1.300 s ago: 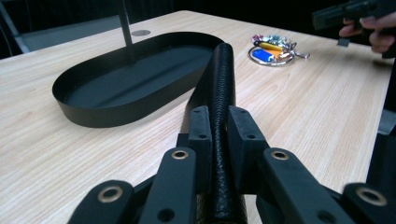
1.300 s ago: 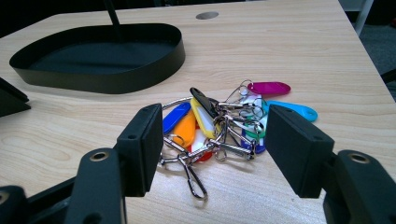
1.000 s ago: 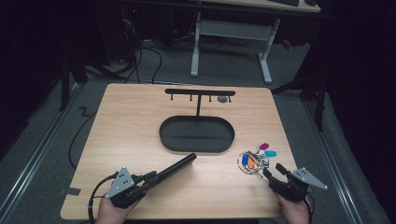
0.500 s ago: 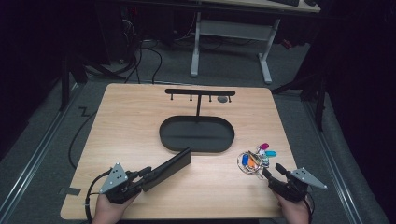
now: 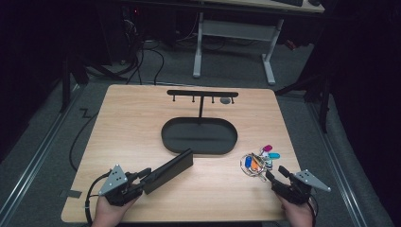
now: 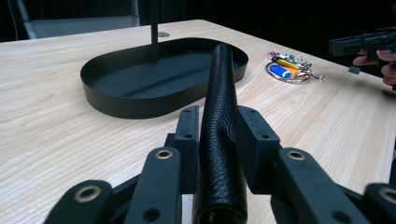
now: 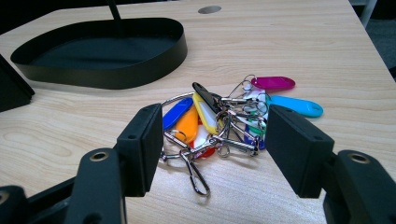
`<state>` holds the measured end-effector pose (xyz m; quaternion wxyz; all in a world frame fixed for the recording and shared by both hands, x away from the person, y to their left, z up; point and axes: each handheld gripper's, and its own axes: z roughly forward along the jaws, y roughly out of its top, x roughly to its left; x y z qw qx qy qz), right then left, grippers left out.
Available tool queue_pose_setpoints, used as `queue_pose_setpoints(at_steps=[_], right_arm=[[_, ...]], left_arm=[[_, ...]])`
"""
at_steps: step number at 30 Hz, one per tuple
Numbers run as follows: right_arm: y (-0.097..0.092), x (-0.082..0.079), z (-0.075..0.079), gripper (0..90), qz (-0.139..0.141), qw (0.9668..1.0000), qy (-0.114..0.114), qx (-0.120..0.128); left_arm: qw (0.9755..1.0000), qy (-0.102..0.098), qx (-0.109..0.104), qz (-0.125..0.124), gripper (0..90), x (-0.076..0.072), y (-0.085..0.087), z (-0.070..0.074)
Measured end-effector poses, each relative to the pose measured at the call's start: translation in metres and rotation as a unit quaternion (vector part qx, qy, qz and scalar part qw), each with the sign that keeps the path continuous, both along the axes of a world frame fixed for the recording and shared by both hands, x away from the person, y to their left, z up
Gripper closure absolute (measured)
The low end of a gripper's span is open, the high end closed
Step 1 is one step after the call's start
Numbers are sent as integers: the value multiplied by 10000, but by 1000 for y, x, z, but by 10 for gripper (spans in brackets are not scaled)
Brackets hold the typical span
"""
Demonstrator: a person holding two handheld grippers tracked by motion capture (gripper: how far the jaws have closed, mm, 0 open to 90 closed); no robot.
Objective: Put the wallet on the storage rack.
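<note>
**Wallet loosened beside the tray, keys waiting**

Wallet (image 5: 169, 170), black and grained, lay with its far end near the rim of the oval tray (image 5: 198, 135) and its near end between the jaws of the left gripper (image 5: 142, 178). Those jaws had just been opening; in the left gripper view a sliver of gap showed on each side of the leather, so the pads no longer seemed to press it, and the wallet appeared to rest on the table (image 5: 142, 123).

To finish the release cleanly, the jaws probably needed to spread a little wider before the hand drew straight back along the wallet's length, so that neither pad dragged the leather sideways.

Farther out, the right gripper (image 5: 276, 178) hung with its jaws wide apart and nothing between them, pointed at the bunch of keys (image 5: 257, 161) with coloured tags just ahead. A hook rack (image 5: 202, 93) rose on a post from the tray's far side. Between wallet and keys the wood was bare; the tray wall was the one obstacle, should the wallet be meant to go inside.
</note>
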<state>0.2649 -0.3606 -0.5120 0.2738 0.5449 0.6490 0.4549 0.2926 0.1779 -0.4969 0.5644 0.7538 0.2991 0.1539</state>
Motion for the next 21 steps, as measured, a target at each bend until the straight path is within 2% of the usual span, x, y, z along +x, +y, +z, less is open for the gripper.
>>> queue_pose_setpoints(at_steps=[2,11,16,21], right_arm=[[0,0,0,378,4,10000,2,-4],[0,0,0,378,2,10000,11,-6],[1,1,-1,378,23,10000,24,-30],[1,1,-1,378,36,10000,41,-37]], left_arm=[[9999,-10,162,7,678,0,-2,-1],[9989,-82,472,-1,667,-2,-7,-2],[9973,-139,718,46,654,-4,-12,-1],[9953,-100,961,111,668,-6,-17,3]])
